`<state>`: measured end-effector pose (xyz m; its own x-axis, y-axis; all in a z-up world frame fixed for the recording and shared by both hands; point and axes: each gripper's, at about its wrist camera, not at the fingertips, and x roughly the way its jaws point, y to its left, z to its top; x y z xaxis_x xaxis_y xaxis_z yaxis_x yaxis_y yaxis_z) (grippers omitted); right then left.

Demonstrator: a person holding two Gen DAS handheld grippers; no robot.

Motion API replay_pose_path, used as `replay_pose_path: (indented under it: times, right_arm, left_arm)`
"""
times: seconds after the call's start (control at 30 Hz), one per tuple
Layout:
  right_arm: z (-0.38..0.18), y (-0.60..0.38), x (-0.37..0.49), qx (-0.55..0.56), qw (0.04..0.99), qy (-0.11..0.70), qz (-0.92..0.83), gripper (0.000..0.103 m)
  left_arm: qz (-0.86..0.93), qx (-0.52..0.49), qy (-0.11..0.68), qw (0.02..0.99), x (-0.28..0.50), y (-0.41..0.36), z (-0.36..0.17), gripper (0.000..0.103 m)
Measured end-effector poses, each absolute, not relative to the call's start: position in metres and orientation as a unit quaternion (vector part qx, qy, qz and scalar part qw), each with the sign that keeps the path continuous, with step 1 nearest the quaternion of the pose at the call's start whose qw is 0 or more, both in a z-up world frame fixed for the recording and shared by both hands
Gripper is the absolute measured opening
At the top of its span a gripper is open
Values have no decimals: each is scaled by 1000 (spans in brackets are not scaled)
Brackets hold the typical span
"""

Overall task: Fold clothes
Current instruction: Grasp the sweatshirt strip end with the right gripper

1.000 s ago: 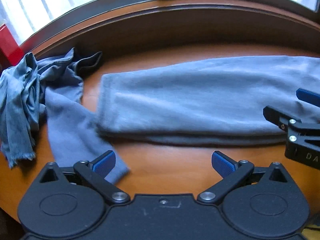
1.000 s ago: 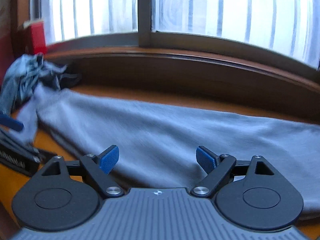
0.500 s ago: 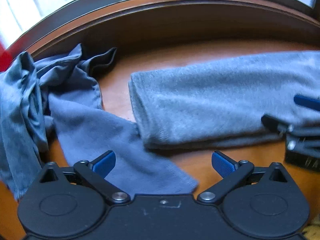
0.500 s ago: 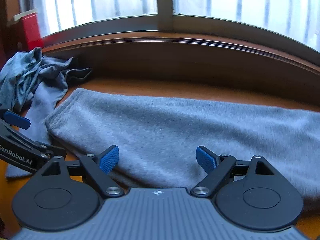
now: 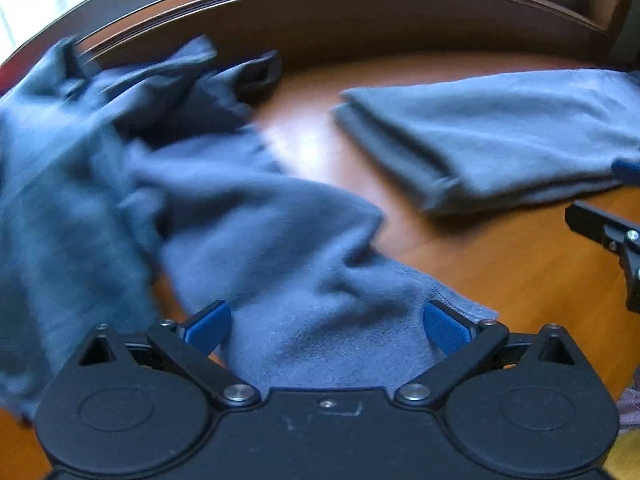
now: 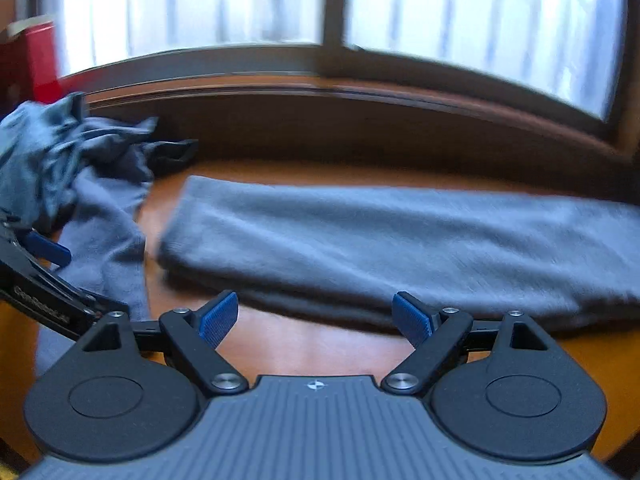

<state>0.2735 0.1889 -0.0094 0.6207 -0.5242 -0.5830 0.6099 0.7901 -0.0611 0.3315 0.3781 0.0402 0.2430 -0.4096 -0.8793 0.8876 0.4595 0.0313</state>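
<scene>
Progress: one item looks done, the rest not started.

- Folded grey garment (image 6: 400, 240) lies flat as a long band across the middle of the right wrist view, on the wooden worktop (image 6: 320, 348), parallel to the window sill. In the left wrist view it sits upper right (image 5: 500, 140), layered edge visible at its near end. Judged finished, or at most one more cross-fold away.
- Unfolded pile (image 5: 100, 152): crumpled blue-grey clothes at the left of the left wrist view, upper left in the right wrist view (image 6: 60, 160). How many pieces is unclear; blur hides the seams.
- One loose blue-grey cloth (image 5: 300, 272) trails from that pile toward bottom centre, hem end running under the left claw.
- Left claw (image 5: 328, 324): pads apart, cloth lying between and below them, no pinch visible. Not gripping.
- Right claw (image 6: 316, 316): pads spread wide over bare worktop at the near edge of the folded garment, holding nothing.
- Red box (image 6: 36, 60) at far left by the window, not involved.

Remaining, by judgement: pick up the loose cloth, spread it, fold it, then work through the pile.
</scene>
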Motion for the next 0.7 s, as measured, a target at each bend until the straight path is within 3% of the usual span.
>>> replay_pose_path:
  times: [0.13,0.23,0.27,0.3,0.33,0.53,0.6,0.7]
  right_arm:
    - [-14,199,306,16,924,297,-241,81]
    - [-19,207,333,-15,935,299,-188,68]
    - [-22,210,342,-11,934,307,-180,57]
    - [-24,207,347,5,933,315,-174,42]
    - [-26,202,350,24,931,323,-167,36]
    - [-38,159,338,205,919,302,-150,30]
    - [-41,146,331,264,909,290,-143,19]
    - [-43,128,320,365,884,258,-137,11]
  left_arm:
    - [-419,291,439,739,342,396,46,103]
    - [-408,289,437,748,339,401,50,103]
    - [-409,284,436,750,337,402,52,103]
    - [-413,279,435,750,334,403,54,103]
    - [-418,275,431,751,332,404,56,103]
    - [-443,262,400,758,328,393,69,103]
    - [-444,264,396,759,330,386,68,103]
    - [-442,271,400,755,335,374,64,103]
